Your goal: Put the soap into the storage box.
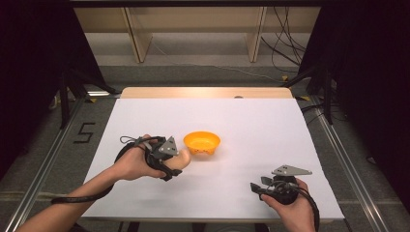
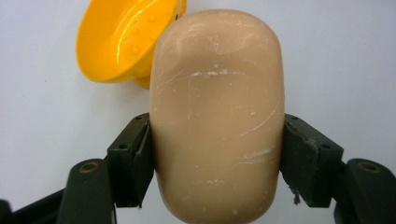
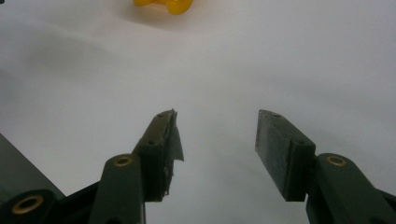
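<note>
Beige, scuffed oval soap bar [image 2: 217,116]

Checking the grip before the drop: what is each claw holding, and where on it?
The left claw clamps the tan soap bar across its long sides, near the lower end. The right claw is open, holding nothing.

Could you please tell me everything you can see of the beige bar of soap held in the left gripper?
The bar of soap is a beige, rounded oblong with a smooth, waxy-looking surface marked by pale scratches and small white flecks. The left gripper is shut on it, the black pads pressing its two long sides near the lower half, so its rounded far end juts forward beyond them. That end points toward the yellow soap dish, overlapping its rim in the left gripper view. In the high view it sits just left of the dish.
</note>
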Demonstrator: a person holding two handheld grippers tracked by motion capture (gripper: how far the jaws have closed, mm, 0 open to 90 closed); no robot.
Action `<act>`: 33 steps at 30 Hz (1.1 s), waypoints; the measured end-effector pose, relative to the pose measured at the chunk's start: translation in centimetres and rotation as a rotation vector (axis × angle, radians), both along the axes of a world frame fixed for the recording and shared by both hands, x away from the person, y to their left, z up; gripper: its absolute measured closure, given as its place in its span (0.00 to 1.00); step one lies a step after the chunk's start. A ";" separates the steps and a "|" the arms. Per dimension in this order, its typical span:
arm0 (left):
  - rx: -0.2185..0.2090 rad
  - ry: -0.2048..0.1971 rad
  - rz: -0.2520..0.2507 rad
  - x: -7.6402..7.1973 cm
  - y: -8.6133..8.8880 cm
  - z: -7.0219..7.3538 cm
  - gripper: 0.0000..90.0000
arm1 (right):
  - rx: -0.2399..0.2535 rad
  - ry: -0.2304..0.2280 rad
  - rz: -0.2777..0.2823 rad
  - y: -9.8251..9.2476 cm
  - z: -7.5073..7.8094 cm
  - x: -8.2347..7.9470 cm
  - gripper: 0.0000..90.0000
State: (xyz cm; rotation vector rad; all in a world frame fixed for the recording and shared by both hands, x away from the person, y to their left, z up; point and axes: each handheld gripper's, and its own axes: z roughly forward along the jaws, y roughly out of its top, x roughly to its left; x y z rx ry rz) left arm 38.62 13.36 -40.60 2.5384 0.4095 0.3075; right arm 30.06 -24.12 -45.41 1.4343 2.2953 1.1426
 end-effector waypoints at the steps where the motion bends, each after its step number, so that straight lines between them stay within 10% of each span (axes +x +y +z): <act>1: -0.009 -0.003 0.006 0.0 0.0 0.0 0.36 | -0.012 -0.008 -0.007 -0.1 0.1 0.0 0.54; 33: -0.062 -0.023 0.027 1.0 -0.8 1.1 0.36 | -0.018 -0.023 -0.010 -0.1 0.2 -0.1 0.55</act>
